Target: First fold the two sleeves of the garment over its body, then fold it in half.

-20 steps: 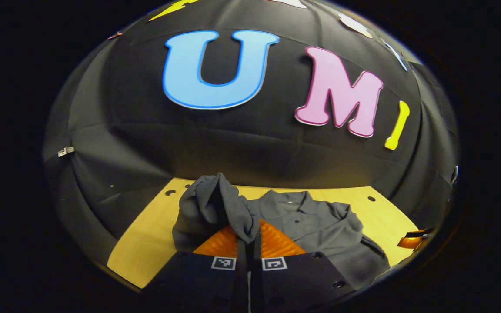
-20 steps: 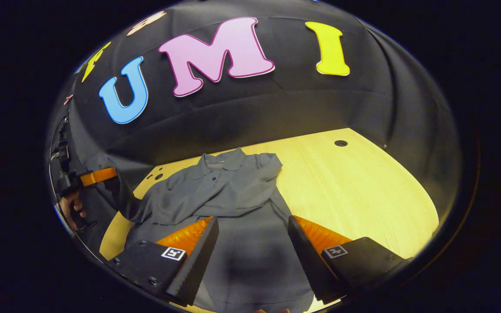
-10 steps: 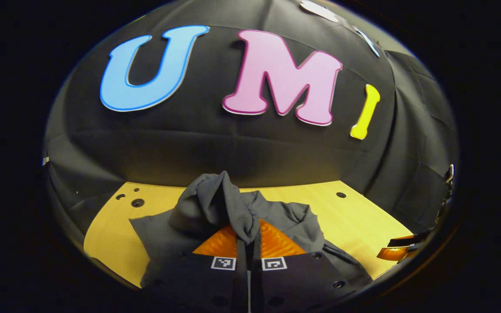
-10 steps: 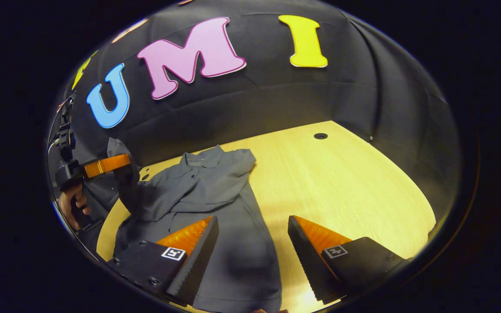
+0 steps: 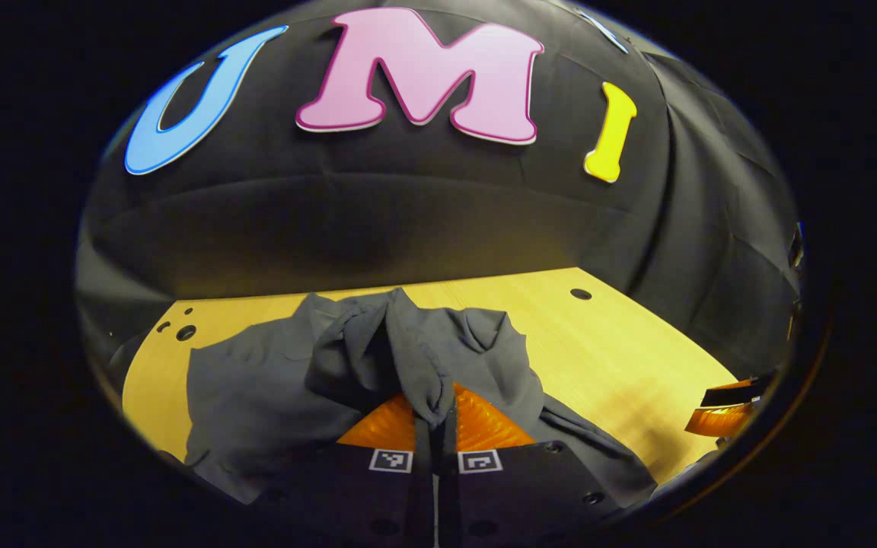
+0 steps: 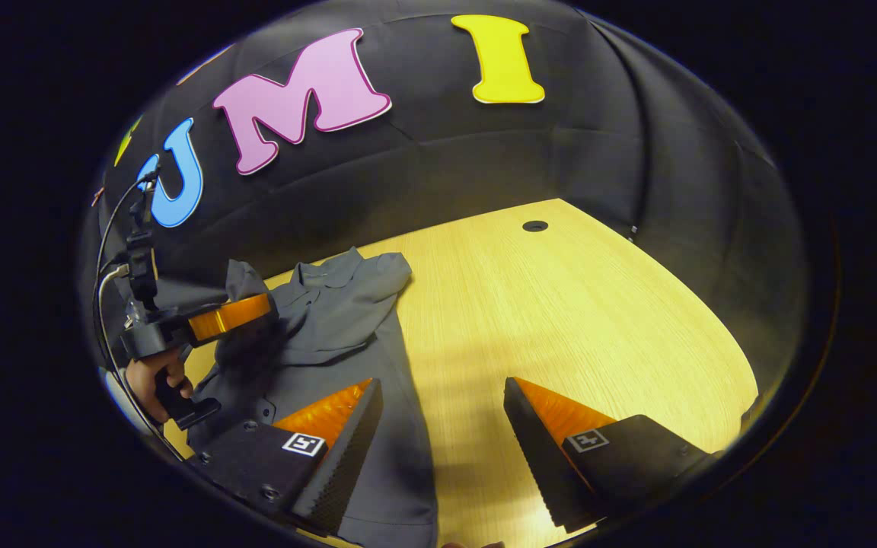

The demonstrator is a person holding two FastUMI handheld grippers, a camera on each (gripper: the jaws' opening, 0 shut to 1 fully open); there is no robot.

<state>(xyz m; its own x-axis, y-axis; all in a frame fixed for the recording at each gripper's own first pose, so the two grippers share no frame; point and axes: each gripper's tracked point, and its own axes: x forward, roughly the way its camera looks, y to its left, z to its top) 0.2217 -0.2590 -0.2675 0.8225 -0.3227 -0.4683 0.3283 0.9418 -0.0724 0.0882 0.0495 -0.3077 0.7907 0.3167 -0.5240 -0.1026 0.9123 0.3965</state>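
The left gripper (image 5: 434,415) is clenched on a bunch of grey cloth, the left sleeve (image 5: 400,358) of the shirt (image 6: 332,320), and holds it raised above the body of the garment. From the right gripper view the same gripper (image 6: 252,310) shows at the left edge, in a hand (image 6: 155,380), over the shirt's left half, with the pinched cloth hanging dark beneath it.

The right gripper (image 6: 442,434) is released, its fingers spread wide and holding nothing. It hangs over the shirt's right edge and the bare table (image 6: 598,304).

The shirt lies flat on the left part of the table, collar toward the wall, hem toward the person. The right sleeve (image 6: 381,275) looks already folded in over the chest, though the fold is small in the picture and I cannot be sure how neatly it lies.

So the task stands at about the middle of its first part: one sleeve seems done, and the other is lifted and over the body but not yet laid down or let go. Left to do, as I judge it: set this sleeve flat across the chest, open the gripper, and then take the shirt at one end and fold it in half.
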